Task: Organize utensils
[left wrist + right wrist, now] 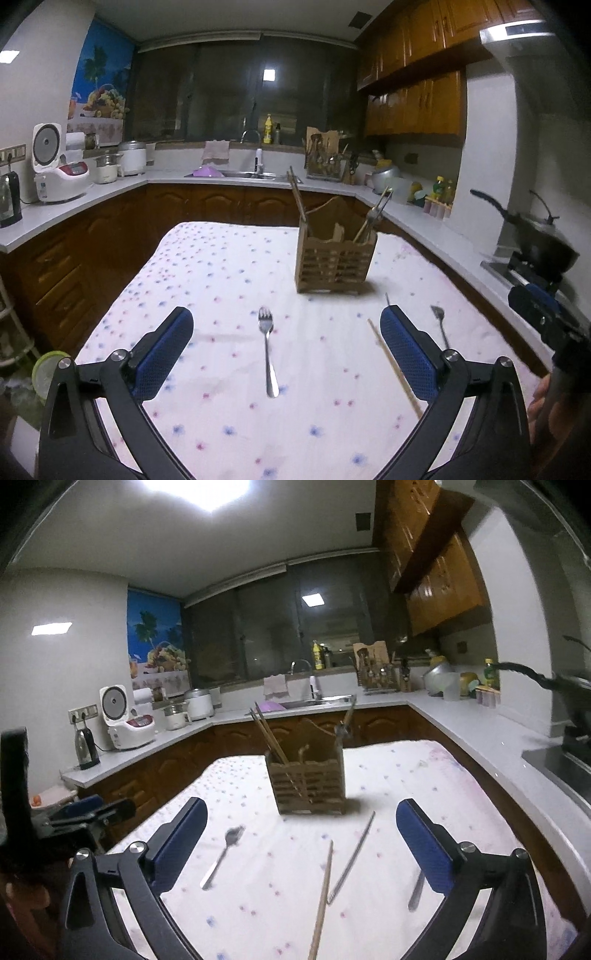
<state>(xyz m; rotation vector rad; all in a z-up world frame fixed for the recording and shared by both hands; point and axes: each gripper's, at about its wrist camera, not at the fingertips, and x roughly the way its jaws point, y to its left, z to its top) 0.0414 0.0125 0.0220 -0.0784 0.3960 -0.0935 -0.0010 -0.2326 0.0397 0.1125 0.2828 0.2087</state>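
A wooden utensil caddy (334, 258) (306, 782) stands upright on the table's flowered cloth (221, 280), holding wooden chopsticks (267, 738) and metal utensils (373, 218). My left gripper (287, 314) is open and hovers low over a fork (267, 350) lying between its fingers, untouched. A wooden chopstick (395, 365) (323, 897) and a second fork (439, 325) lie to its right. My right gripper (302, 806) is open wide with nothing held. Under it lie a metal chopstick (351, 856) and a fork (223, 853). Another handle (415, 893) is partly hidden by its right finger.
White counters (110, 192) wrap the room on the left, back and right. They carry a rice cooker (55, 166), a kettle (9, 199), a sink (243, 173) and a dish rack (325, 158). A black pan (535, 236) sits on the stove at the right.
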